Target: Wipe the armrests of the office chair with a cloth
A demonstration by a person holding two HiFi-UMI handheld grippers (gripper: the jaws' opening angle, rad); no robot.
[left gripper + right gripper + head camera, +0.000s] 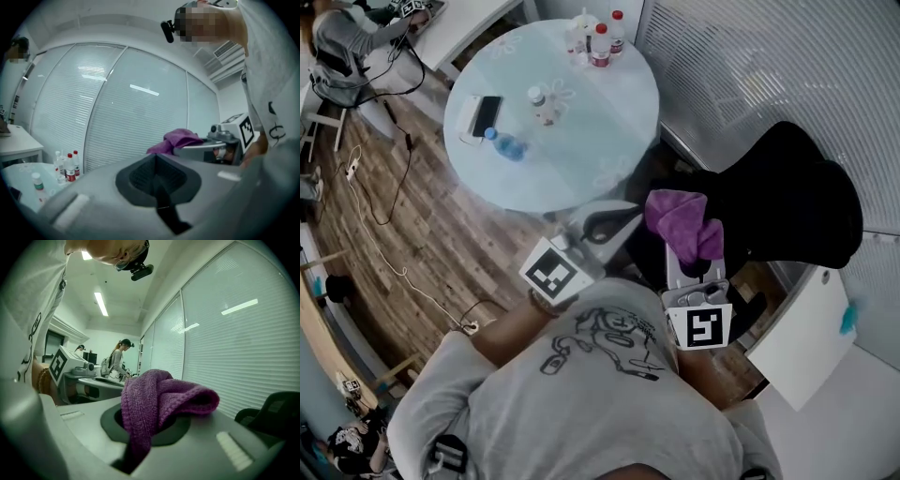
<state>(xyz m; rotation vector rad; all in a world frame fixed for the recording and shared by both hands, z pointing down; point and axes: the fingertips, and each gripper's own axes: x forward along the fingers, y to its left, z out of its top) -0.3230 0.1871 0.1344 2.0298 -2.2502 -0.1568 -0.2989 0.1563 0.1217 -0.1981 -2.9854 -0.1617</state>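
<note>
Head view: the black office chair [787,202] stands by the blinds, and the purple cloth [680,220] is bunched at the chair's left edge; whether it touches the chair cannot be told from here. The right gripper [694,267] reaches up to the cloth from below, on the chair's near left side. The left gripper [614,220] lies further left of the chair, apart from it. The round table [581,141] is left of the chair and beyond both tools, with bottles [600,42] and a phone [486,115] on it

Left gripper view: the left gripper [159,185] has its dark pads pressed together with nothing between them. Past it, the right gripper [211,147] carries the cloth [180,139], and the bottles [70,166] stand low at the left. The chair does not show here

Right gripper view: the right gripper [140,437] is clamped tight on the cloth [159,399], which is pinched in the slot and folds up over the jaws in a thick loop. The chair [274,411] sits low at the right, apart from the cloth, and the left gripper [89,376] is on the far side from the chair
</note>
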